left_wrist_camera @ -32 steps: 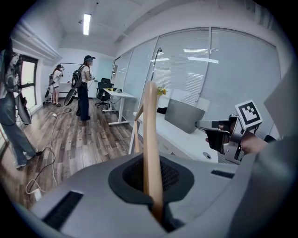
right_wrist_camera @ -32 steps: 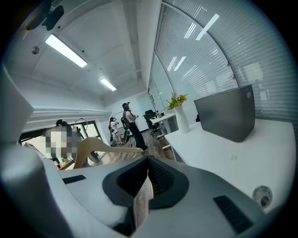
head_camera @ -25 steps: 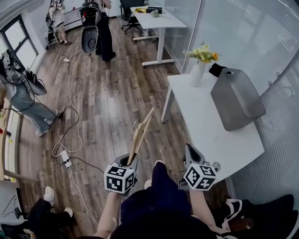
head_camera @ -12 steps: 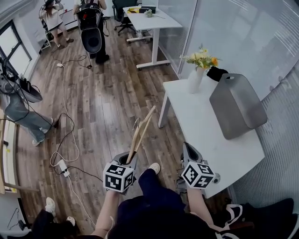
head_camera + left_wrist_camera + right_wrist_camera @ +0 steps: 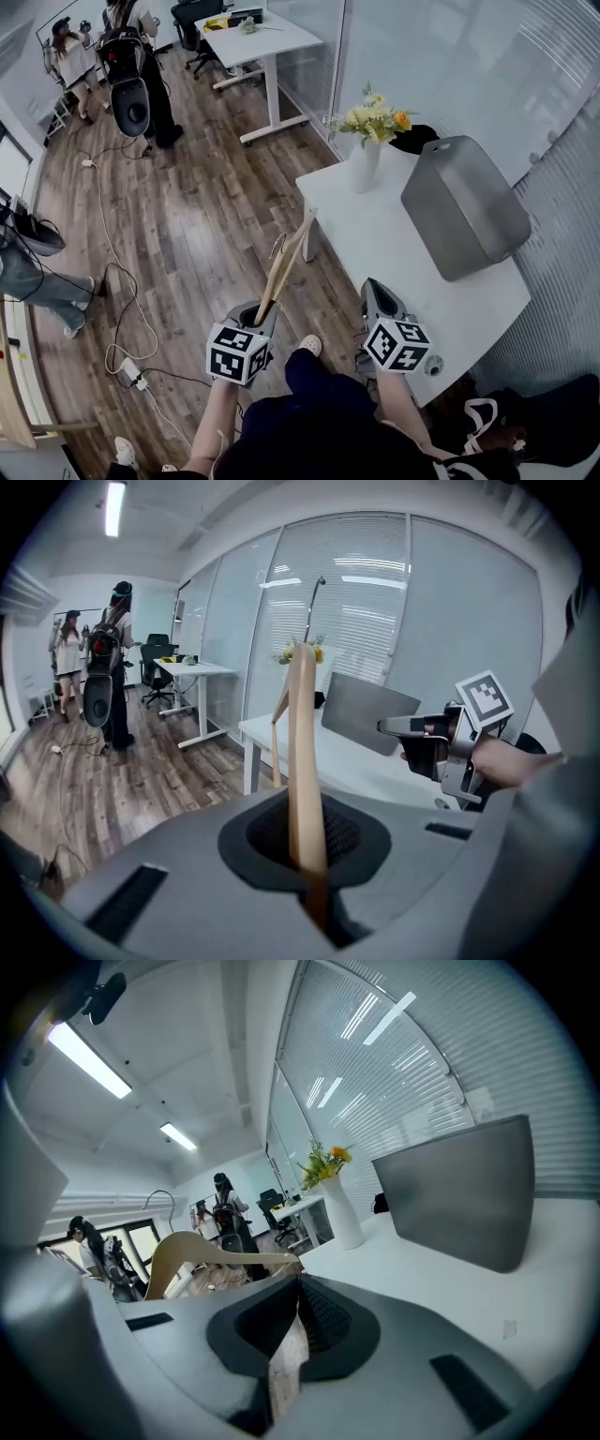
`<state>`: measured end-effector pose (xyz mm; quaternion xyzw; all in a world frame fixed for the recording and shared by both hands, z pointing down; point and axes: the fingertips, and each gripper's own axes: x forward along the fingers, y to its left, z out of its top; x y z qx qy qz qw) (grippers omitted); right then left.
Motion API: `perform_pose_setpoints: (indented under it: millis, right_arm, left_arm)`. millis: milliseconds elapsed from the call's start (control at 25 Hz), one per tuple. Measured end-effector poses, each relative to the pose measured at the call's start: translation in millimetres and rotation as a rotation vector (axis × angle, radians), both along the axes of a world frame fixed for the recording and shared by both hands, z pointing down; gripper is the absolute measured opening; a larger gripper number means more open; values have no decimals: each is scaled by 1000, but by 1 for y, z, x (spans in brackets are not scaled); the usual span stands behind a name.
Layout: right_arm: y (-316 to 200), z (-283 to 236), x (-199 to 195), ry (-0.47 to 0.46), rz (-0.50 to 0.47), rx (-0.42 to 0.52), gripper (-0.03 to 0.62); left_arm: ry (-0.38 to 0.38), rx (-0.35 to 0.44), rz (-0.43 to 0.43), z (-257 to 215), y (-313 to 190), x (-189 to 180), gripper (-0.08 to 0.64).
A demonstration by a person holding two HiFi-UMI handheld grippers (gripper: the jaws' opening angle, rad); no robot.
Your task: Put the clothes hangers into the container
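Left tool [image 5: 260, 316] grips a pale wooden clothes hanger [image 5: 289, 258], well short of the grey metal container [image 5: 464, 206] on the white bench [image 5: 375, 246]; right tool [image 5: 370, 292] closed, empty.

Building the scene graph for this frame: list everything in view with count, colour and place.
wooden hanger: one certain, tan, metal hook, in the left gripper
container: one, grey, on the white table
white table: one, right of the person
vase: one, white, yellow flowers, table's far corner
black item: one, behind the container, unclear
far desk: one, white, top of the head view
office chair: one, black, beside the far desk
people: three, two far left, one at the left edge
cables: several, on the brown wood floor
left gripper: grey, shut on the hanger
right gripper: grey, shut, empty
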<state>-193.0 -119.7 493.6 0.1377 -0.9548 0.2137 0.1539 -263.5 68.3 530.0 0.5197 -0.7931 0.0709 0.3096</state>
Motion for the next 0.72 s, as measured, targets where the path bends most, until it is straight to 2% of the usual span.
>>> perform_pose_setpoints:
  millis: [720]
  right_arm:
    - [-75,7,-50,9,126,-18,28]
  left_arm:
    - [-20,-22,206,-4,-72,-59,9]
